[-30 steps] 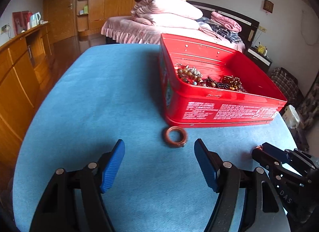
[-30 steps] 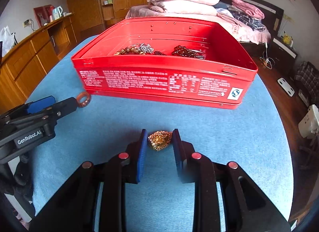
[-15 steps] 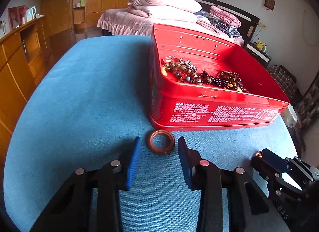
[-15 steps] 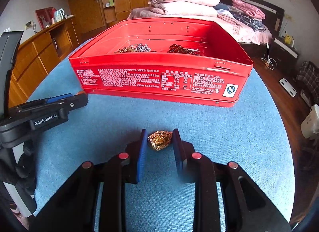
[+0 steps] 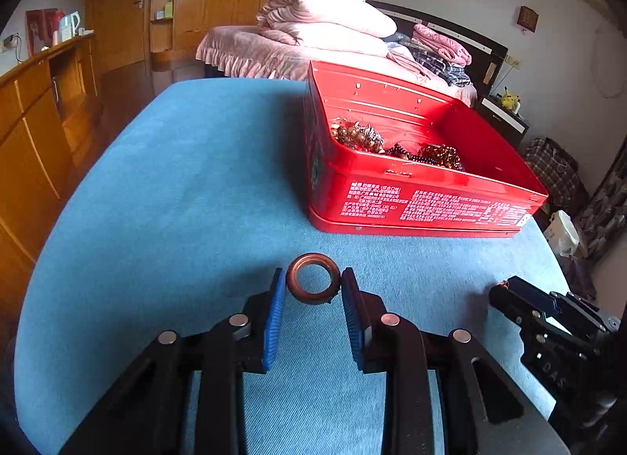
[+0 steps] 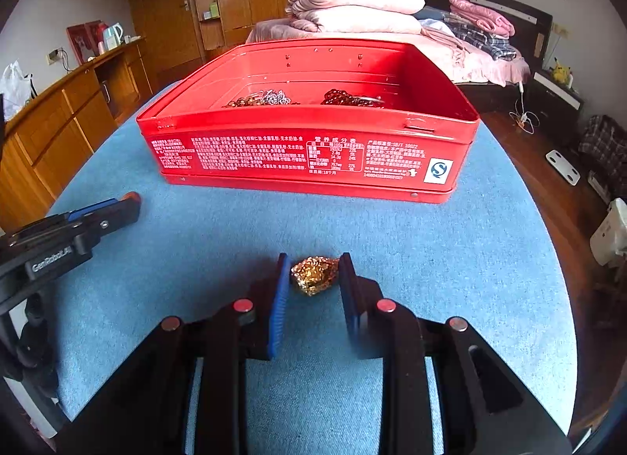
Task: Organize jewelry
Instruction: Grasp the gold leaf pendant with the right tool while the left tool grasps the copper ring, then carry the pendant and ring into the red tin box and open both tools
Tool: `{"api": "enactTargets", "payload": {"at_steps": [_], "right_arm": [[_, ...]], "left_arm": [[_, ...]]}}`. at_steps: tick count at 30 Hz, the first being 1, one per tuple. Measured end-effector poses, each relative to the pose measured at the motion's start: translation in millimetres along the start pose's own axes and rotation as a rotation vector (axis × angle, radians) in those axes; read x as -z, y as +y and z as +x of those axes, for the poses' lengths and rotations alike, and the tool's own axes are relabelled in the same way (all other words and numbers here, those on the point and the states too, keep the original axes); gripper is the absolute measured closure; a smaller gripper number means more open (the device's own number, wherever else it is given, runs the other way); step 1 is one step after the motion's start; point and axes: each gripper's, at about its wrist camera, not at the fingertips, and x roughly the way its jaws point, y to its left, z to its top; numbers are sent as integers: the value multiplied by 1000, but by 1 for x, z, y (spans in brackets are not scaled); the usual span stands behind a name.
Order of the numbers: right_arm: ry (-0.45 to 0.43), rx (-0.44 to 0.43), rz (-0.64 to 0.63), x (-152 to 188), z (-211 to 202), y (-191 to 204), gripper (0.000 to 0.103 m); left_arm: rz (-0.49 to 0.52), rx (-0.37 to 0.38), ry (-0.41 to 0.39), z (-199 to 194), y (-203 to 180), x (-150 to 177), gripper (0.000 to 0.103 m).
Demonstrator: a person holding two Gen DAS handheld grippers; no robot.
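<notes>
A brown bangle (image 5: 312,278) sits between the blue pads of my left gripper (image 5: 312,282), which is shut on it just above the blue tabletop. My right gripper (image 6: 314,274) is shut on a gold sequined jewelry piece (image 6: 314,274), held low over the table. The red tin box (image 5: 423,202) stands beyond both grippers and holds beaded bracelets and chains (image 5: 395,145); it also shows in the right wrist view (image 6: 305,157), with jewelry (image 6: 301,98) inside. The right gripper shows at the left wrist view's right edge (image 5: 505,290); the left gripper shows at the right wrist view's left edge (image 6: 125,206).
The blue table (image 5: 176,188) is round-edged, with wooden floor beyond it. A wooden cabinet (image 5: 35,122) stands to the left. A bed with stacked bedding (image 5: 333,32) lies behind the box.
My left gripper moved forward around the bangle and closed on it from wide open. My right gripper stayed shut on the gold piece and barely moved.
</notes>
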Motion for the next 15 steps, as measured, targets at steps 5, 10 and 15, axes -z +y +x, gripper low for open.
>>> {"api": "enactTargets", "payload": {"at_steps": [5, 10, 15], "right_arm": [[-36, 12, -6, -4, -17, -1, 79], [-88, 12, -16, -15, -38, -3, 79], [-149, 0, -36, -39, -57, -7, 79]], "left_arm": [[13, 16, -44, -22, -2, -2, 74], [25, 35, -94, -39, -10, -16, 74], [44, 61, -137, -45, -25, -41, 74]]}}
